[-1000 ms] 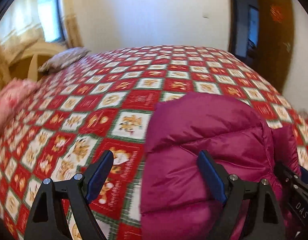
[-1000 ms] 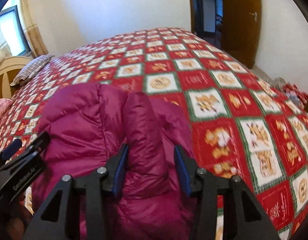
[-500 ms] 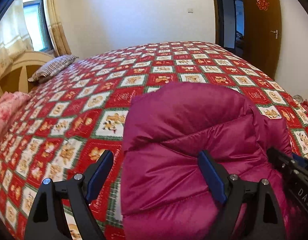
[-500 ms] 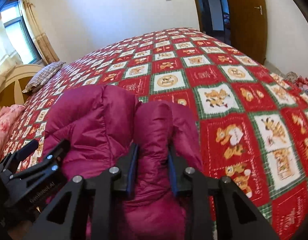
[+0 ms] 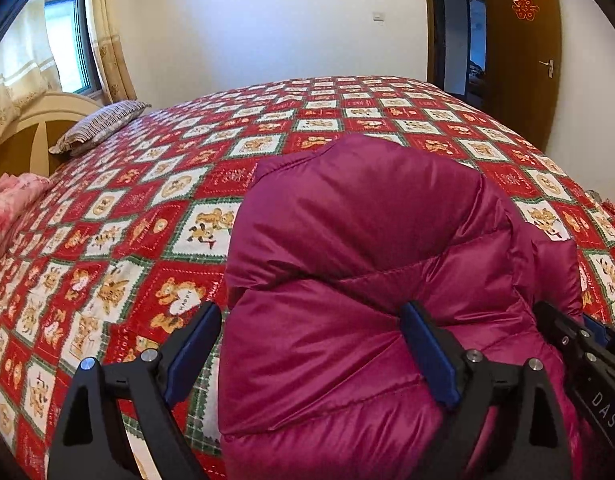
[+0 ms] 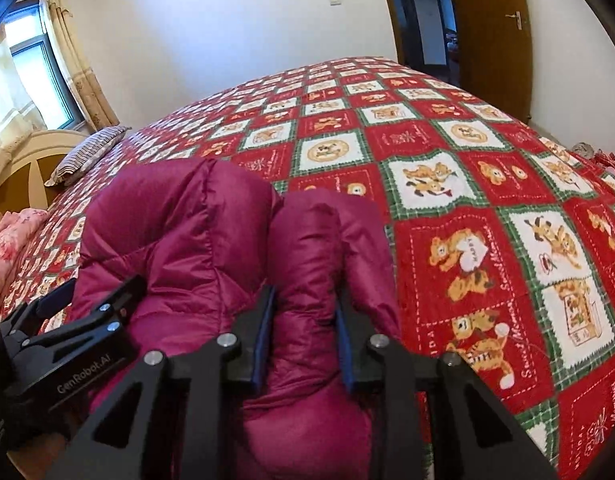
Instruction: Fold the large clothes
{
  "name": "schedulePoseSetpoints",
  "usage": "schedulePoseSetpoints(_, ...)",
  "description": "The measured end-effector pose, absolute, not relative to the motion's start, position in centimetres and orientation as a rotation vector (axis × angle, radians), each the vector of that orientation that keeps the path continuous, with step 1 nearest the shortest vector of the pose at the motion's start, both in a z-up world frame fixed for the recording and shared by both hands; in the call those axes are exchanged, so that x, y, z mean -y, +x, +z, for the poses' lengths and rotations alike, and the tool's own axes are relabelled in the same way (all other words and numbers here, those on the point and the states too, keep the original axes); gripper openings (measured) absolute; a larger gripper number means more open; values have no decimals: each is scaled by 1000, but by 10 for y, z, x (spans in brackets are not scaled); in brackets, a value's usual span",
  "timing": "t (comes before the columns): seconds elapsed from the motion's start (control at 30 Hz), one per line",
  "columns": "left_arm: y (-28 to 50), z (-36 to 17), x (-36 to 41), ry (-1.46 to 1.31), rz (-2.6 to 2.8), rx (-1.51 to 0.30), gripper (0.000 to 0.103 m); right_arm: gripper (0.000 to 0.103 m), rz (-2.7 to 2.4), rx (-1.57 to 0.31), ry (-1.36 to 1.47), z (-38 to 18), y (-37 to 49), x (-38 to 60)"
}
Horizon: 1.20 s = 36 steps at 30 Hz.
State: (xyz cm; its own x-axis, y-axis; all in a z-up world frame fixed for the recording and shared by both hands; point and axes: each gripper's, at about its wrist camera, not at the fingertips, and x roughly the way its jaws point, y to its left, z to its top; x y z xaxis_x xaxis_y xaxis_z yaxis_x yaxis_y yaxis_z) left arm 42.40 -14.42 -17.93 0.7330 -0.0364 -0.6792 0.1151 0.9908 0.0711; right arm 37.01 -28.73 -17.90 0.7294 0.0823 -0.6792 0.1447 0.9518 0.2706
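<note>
At the far left a cream headboard (image 5: pixel 47 120) stands under a curtained window (image 5: pixel 63 36), with a striped pillow (image 5: pixel 99 126) and a pink flowered cloth (image 5: pixel 11 204) lying on the near-left part of the bed. The red, white and green patchwork bedspread (image 5: pixel 155 216) with bear pictures covers the whole bed. On its near edge lies the task's thing, a magenta puffer jacket (image 5: pixel 367 248), bunched into thick padded folds. The left gripper (image 5: pixel 311 344) stands wide: its left pad hangs over the bedspread just beside the jacket's left edge, its right pad rests against the padded cloth, nothing pinched. Further right, the right gripper (image 6: pixel 303 328) is narrow, its two blue pads pressing in on a rounded roll of the jacket at its right side. At the far right a brown wooden door (image 6: pixel 495 20) stands beside a dark doorway
</note>
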Motion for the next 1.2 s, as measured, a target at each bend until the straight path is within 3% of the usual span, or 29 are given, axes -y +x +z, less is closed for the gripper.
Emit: schedulePoseSetpoints(1.2,405,-190,123,14,-160,-833,98,31,-45,-769,305,-190,373,287)
